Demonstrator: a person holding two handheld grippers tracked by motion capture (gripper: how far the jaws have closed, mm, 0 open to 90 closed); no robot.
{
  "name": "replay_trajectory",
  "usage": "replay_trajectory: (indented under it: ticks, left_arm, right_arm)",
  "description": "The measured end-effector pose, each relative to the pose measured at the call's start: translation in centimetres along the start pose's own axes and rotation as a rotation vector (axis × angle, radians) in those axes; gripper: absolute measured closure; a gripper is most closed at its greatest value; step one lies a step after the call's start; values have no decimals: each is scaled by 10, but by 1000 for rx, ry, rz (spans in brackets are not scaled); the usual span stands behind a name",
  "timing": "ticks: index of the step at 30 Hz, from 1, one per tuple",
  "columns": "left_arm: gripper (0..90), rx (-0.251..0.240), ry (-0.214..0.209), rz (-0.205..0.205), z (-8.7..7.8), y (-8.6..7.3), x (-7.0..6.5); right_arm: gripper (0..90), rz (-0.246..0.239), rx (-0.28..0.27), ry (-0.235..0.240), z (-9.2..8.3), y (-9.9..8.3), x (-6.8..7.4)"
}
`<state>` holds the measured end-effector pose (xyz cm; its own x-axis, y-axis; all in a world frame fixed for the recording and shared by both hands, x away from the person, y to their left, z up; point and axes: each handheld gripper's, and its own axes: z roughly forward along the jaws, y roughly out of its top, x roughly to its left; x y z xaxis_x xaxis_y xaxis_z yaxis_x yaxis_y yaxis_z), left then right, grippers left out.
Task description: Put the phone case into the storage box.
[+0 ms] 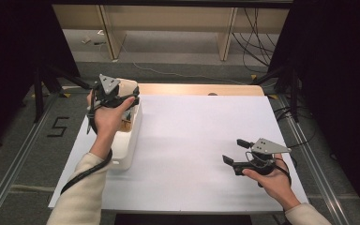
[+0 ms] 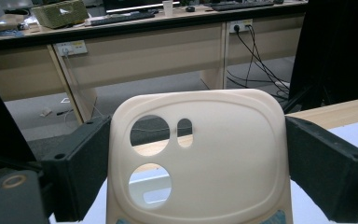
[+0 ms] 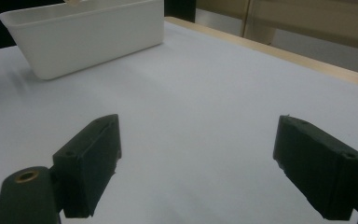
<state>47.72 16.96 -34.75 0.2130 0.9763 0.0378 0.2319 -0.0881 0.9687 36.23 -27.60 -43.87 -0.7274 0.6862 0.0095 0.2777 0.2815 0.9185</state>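
Grip is kept by the left gripper [image 2: 196,154] on a cream plastic phone case with round camera cut-outs [image 2: 205,154], clamped by its side edges above the white rectangular plastic bin [image 1: 130,140], presumably for sorting. The right gripper [image 3: 198,163] is held spread and empty over the white table sheet [image 3: 205,84], kept clear.

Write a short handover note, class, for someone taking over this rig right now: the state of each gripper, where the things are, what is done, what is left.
Left gripper: jaws closed on the sides of a cream phone case, held over the white bin at the table's left edge.
Right gripper: jaws open, nothing between them, low over the white table cover at the right.
Done: the case is gripped and lifted.
Left: whether the case is going into the bin or coming out of it cannot be told from here; it probably still has to be set down and released.
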Motion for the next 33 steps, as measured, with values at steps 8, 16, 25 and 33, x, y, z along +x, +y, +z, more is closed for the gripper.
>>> replay_trajectory:
  ticks: [8,16,25,33]
  left_arm:
    - [109,2,5,-4,1,-1,2]
    - [109,4,7,-2,2,-3,3]
    - [109,8,10,-2,3,-5,4]
    - [109,15,11,-4,5,-7,5]
  right_arm:
    - [159,0,0,0,0,0,0]
    - [159,1,0,1,0,0,0]
    - [159,0,0,1,0,0,0]
    - [159,1,1,2,0,0,0]
